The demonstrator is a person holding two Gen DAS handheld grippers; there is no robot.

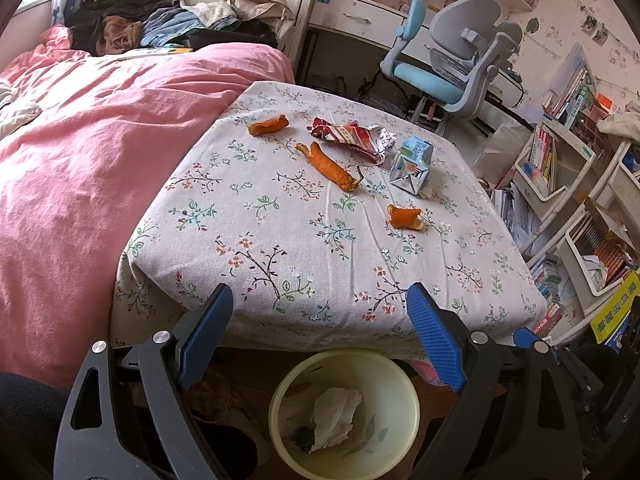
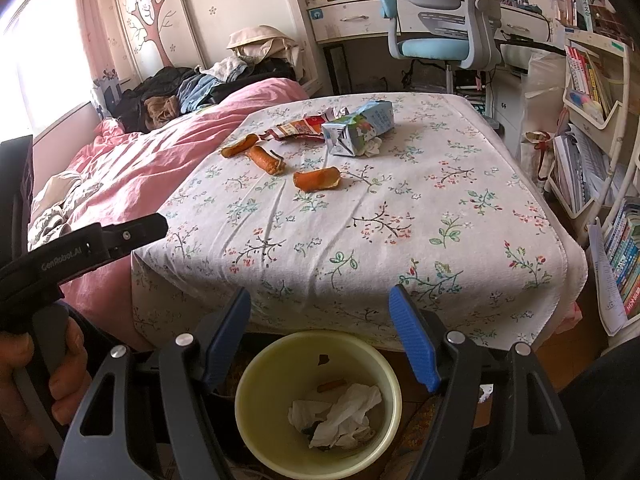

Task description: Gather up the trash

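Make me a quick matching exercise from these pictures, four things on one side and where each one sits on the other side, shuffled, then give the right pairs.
Things:
1. crumpled tissue
2. milk carton
3. pile of clothes
4. blue chair

Places:
A. on the pink bed
B. by the desk
C. inside the yellow bin
D. on the flowered tablecloth, beside the snack wrapper

Pairs: 1-C, 2-D, 3-A, 4-B

Each tool has two black, skeletal arms with triangular cut-outs and round silver screw heads at the pivots, ending in ribbed blue pads. The left tool (image 1: 320, 300) and right tool (image 2: 320, 300) look alike. Seen from the right wrist, the left tool's black body carries pale "GenRobot.AI" lettering, gripped by a hand (image 2: 44, 368).
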